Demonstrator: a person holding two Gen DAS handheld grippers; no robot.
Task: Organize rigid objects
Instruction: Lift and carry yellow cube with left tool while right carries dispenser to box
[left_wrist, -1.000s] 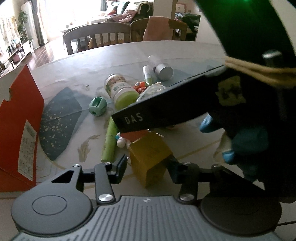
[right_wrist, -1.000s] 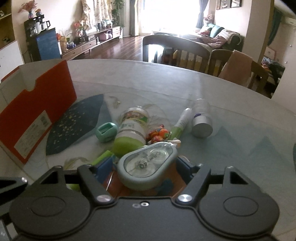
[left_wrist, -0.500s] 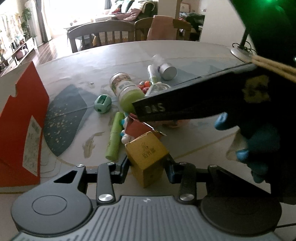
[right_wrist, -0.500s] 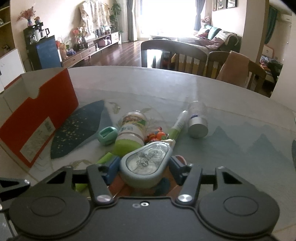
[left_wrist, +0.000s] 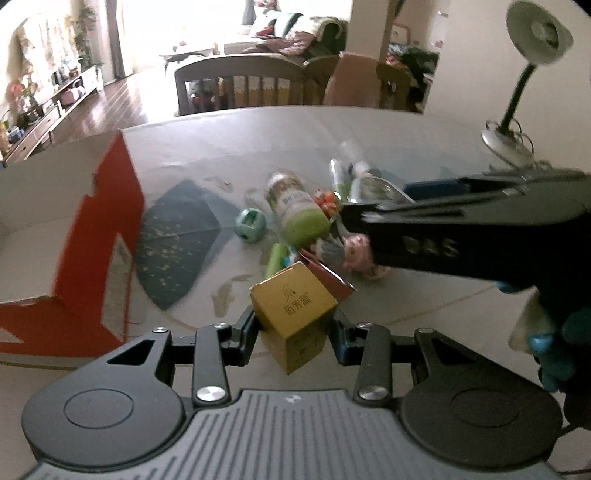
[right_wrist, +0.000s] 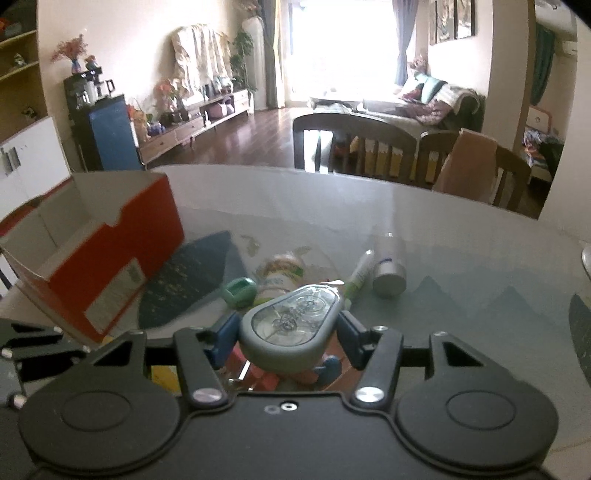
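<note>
My left gripper is shut on a small yellow box and holds it lifted above the table. My right gripper is shut on a grey correction-tape dispenser with a clear window, also lifted. An open red cardboard box stands at the left; it also shows in the right wrist view. The right gripper's body crosses the left wrist view at the right.
On the table lie a green-capped jar, a teal sharpener, a green tube, a silver-capped bottle, a green marker and small toys. A desk lamp stands at the far right. Chairs line the far edge.
Both grippers have risen with their objects and pulled back from the pile. The left gripper has closed on the yellow box and lifted it; the red box's inside has come into view.
</note>
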